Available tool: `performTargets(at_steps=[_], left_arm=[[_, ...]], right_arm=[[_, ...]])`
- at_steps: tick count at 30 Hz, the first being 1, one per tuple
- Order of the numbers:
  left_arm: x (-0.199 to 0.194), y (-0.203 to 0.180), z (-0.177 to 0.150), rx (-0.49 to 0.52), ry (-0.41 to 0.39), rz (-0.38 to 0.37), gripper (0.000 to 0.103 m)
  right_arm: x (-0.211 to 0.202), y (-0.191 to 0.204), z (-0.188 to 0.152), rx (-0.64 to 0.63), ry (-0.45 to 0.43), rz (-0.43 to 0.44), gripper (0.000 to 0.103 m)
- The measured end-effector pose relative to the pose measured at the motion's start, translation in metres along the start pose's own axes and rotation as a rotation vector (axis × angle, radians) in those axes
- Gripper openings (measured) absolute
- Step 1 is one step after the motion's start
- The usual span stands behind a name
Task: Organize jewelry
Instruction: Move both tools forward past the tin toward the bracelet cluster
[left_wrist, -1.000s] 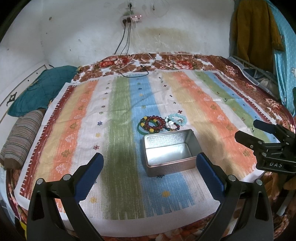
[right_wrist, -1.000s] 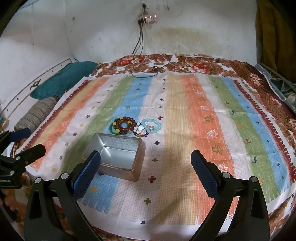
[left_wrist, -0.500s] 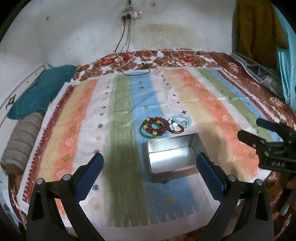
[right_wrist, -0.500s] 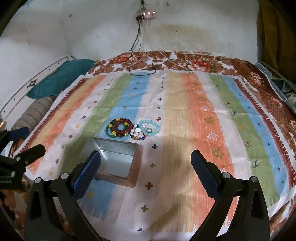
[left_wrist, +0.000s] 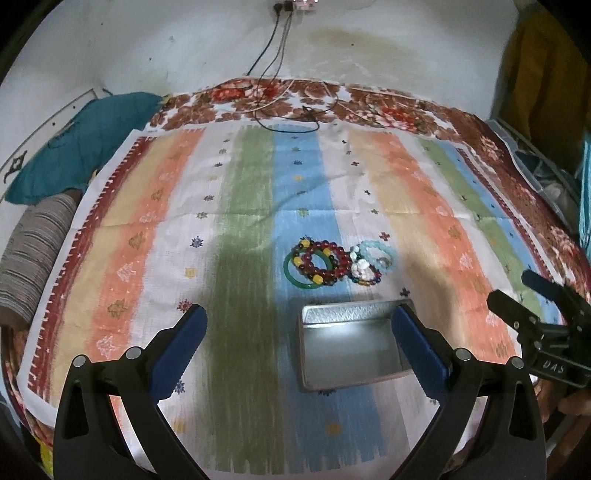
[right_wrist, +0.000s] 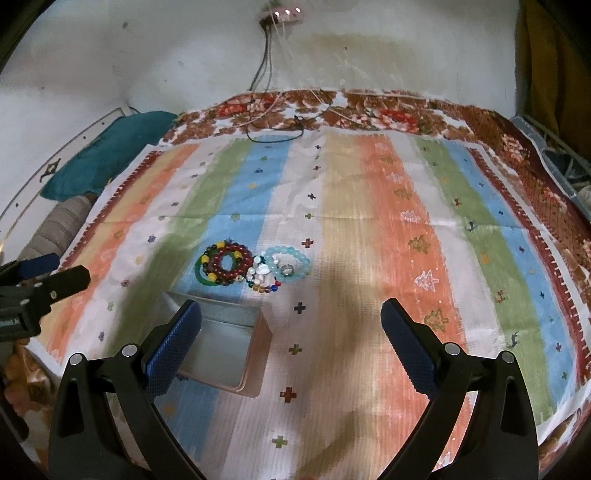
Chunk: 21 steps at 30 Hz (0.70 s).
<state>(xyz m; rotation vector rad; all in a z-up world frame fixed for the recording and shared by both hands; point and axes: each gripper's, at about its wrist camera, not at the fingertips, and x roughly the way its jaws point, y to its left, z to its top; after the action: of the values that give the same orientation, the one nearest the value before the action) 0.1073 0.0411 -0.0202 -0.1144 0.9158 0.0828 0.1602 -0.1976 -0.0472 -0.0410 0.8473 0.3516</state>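
Observation:
An open, empty silver tin (left_wrist: 349, 350) (right_wrist: 218, 350) lies on the striped cloth (left_wrist: 424, 206). Just beyond it is a pile of jewelry: a dark red bead bracelet (left_wrist: 325, 262) (right_wrist: 231, 260) over a green bangle (left_wrist: 297, 278) (right_wrist: 199, 275), a white and multicoloured bead string (left_wrist: 364, 271) (right_wrist: 262, 277), and a pale blue bead bracelet (left_wrist: 378, 253) (right_wrist: 290, 262) with a small ring (right_wrist: 286, 270) inside. My left gripper (left_wrist: 299, 341) is open above the tin's left side. My right gripper (right_wrist: 291, 341) is open, right of the tin, and also shows in the left wrist view (left_wrist: 532, 306).
A teal pillow (left_wrist: 77, 144) and a striped bolster (left_wrist: 33, 251) lie at the left edge. Black cables (left_wrist: 288, 118) run from a wall socket onto the far end of the cloth. Clothes hang at the right (left_wrist: 535, 74). The left gripper shows in the right wrist view (right_wrist: 40, 288).
Both grippers have moved forward and lower toward the tin and the jewelry, which now appear closer. Both stay open. Nothing on the cloth has moved.

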Motion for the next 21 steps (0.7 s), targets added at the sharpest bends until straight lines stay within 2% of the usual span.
performTargets(at_steps=[21], left_arm=[[0.060, 0.003, 0.034, -0.036, 0.106, 0.003, 0.097]], right_arm=[[0.044, -0.006, 0.026, 0.019, 0.070, -0.047, 0.099]])
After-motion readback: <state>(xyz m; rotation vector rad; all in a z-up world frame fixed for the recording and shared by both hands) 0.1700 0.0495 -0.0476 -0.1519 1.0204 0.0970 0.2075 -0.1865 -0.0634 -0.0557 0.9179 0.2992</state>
